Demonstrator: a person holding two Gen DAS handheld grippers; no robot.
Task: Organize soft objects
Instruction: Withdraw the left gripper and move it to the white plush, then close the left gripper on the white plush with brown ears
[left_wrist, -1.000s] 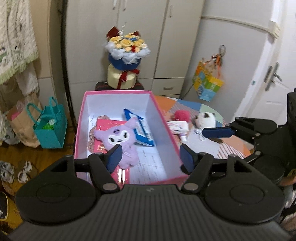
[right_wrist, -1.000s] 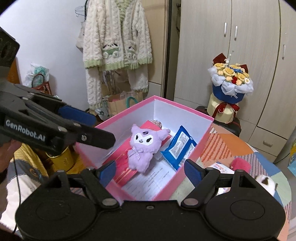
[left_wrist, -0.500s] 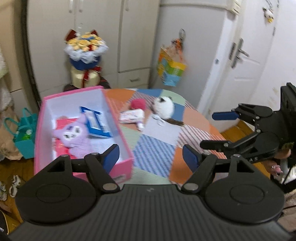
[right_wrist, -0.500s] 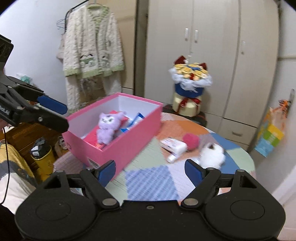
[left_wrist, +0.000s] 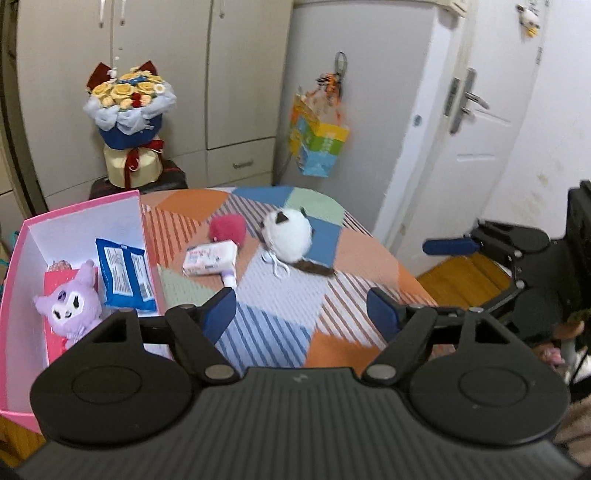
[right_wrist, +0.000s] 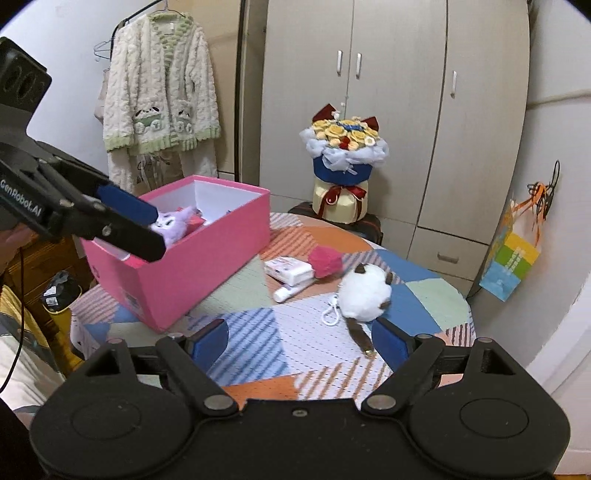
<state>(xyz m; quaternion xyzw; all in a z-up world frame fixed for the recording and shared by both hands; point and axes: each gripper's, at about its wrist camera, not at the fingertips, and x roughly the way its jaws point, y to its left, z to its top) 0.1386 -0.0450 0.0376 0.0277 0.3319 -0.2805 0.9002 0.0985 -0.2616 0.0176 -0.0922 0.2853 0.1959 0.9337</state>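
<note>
A pink box (left_wrist: 140, 221) stands at the table's left with a purple plush (left_wrist: 70, 310) and a blue packet (left_wrist: 123, 273) inside. On the patchwork cloth (left_wrist: 273, 332) lie a red pom-pom (left_wrist: 227, 229), a white tissue pack (left_wrist: 210, 256), a small white tube (left_wrist: 229, 282) and a white plush cat (left_wrist: 290, 232). My left gripper (left_wrist: 301, 310) hovers above the cloth short of these, jaws opening, nothing between them. My right gripper (right_wrist: 300, 339) stands open and empty, with the plush cat (right_wrist: 364, 291) just beyond its right finger and the pink box (right_wrist: 192, 258) to its left.
A flower bouquet (left_wrist: 129, 107) stands on a dark case behind the table, in front of the wardrobe. A colourful gift bag (left_wrist: 317, 144) hangs by the white door (left_wrist: 476, 110). A knitted cardigan (right_wrist: 159, 96) hangs at the left. Each gripper shows at the other view's edge.
Both views have swung away from the pink box to the right, over the table with the loose items. The left jaws stand slightly wider apart. Nothing was picked up.
</note>
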